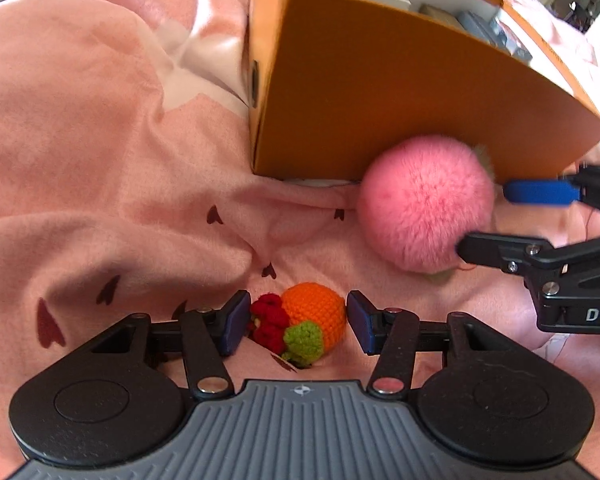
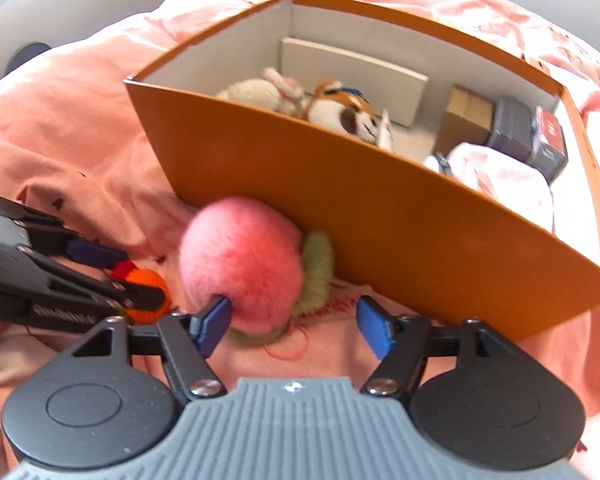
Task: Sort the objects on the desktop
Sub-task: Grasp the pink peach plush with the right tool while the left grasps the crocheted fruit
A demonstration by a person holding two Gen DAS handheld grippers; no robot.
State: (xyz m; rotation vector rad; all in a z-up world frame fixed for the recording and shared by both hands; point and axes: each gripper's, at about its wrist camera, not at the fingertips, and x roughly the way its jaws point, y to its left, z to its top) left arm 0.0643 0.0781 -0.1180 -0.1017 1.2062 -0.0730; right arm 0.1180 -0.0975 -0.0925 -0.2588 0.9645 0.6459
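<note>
A small crocheted toy [image 1: 306, 322], orange with red and green parts, lies on the pink cloth between the pads of my open left gripper [image 1: 298, 326]; it also shows in the right wrist view [image 2: 146, 292]. A fluffy pink pompom [image 1: 424, 204] with a green frill lies against the orange box [image 1: 400, 92]. My right gripper [image 2: 294, 326] is open around the pompom [image 2: 240, 258]; its left pad touches the fur, its right pad stands apart. The pompom looks blurred.
The orange box [image 2: 340, 208] is open on top and holds a white bunny plush [image 2: 268, 92], a brown-and-white plush dog [image 2: 342, 110], small cartons and a dark case. Rumpled pink cloth [image 1: 100, 160] covers the surface all around.
</note>
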